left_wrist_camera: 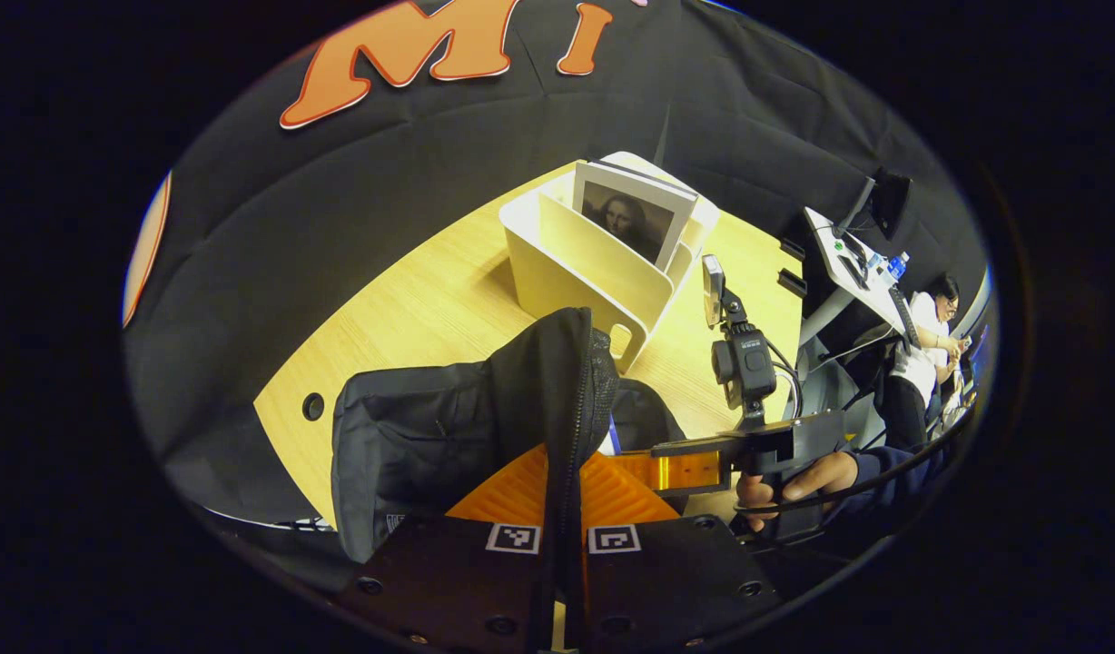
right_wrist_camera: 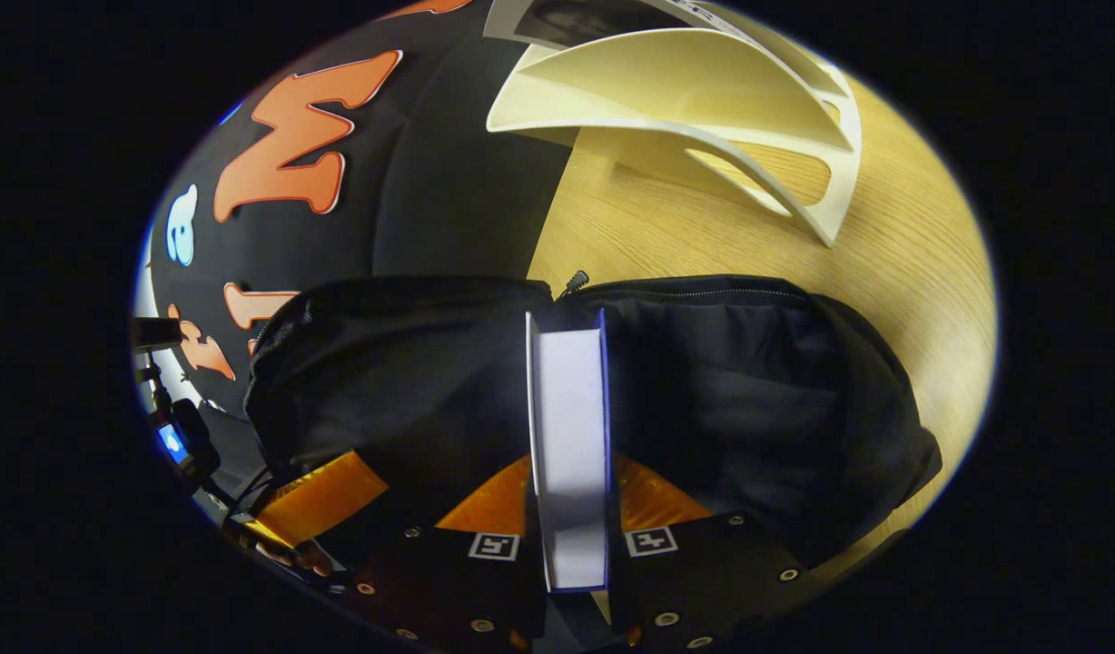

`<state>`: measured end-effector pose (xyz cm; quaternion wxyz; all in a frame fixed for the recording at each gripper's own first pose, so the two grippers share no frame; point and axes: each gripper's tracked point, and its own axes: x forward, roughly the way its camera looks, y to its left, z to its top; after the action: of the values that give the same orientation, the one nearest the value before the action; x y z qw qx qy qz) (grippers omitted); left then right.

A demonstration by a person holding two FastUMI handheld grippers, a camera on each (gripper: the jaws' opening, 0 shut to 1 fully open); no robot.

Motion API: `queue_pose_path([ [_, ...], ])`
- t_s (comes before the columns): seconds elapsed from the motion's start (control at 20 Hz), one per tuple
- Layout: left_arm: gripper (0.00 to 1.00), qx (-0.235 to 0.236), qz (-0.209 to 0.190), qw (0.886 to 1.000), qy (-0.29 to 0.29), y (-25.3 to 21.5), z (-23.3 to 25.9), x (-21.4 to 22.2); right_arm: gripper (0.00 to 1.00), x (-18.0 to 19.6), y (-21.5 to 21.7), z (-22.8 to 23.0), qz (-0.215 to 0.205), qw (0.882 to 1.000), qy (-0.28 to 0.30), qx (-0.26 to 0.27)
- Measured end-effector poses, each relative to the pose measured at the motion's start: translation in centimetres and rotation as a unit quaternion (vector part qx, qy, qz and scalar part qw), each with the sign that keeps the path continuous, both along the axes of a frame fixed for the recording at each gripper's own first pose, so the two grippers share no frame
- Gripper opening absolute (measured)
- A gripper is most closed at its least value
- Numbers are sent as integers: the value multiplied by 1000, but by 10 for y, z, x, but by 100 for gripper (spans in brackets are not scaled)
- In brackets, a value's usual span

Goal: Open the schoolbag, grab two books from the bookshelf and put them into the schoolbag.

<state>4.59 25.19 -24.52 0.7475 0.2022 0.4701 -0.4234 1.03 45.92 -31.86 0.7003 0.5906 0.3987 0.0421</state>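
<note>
The left gripper [left_wrist_camera: 565, 509] pinches the schoolbag [left_wrist_camera: 448, 427] flap aside so the right gripper [right_wrist_camera: 568, 536], clamping a book [right_wrist_camera: 568, 427], can drop it into the opening ahead.

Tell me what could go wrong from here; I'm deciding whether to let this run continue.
1. The left gripper pinches only the zipper edge of the black fabric schoolbag; if it slips, the flap may fall across the opening.
2. The right gripper holds the white-paged, blue-covered book by its lower end, so it might tilt and catch the bag's rim.
3. The cream plastic bookshelf stands close behind the bag and could get nudged.
</note>
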Motion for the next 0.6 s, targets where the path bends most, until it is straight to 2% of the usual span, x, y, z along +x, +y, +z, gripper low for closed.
queue_pose_path([
  [0.1,5,-1,13,1000,0,2,0,3,34,-3,4,-1,20,1000,20,-2],
  [0.15,5,0,20,1000,4,3,-1,3,21,-11,-2,-3,31,999,34,-17],
  [0.2,5,2,28,1000,7,4,-2,2,44,-22,-7,-7,45,998,46,-29],
  [0.25,5,2,29,1000,8,3,-3,2,37,-32,-13,-8,61,996,57,-41],
  [0.3,5,7,30,1000,4,3,-2,3,61,-40,-19,-7,81,993,67,-52],
  [0.45,6,21,47,999,-8,3,-5,7,87,-72,-26,4,177,979,89,-56],
  [0.55,5,19,74,997,-2,0,-6,8,97,-79,-46,7,208,970,91,-87],
  [0.6,5,20,83,996,-2,-1,-6,8,97,-81,-56,11,218,967,95,-95],
])
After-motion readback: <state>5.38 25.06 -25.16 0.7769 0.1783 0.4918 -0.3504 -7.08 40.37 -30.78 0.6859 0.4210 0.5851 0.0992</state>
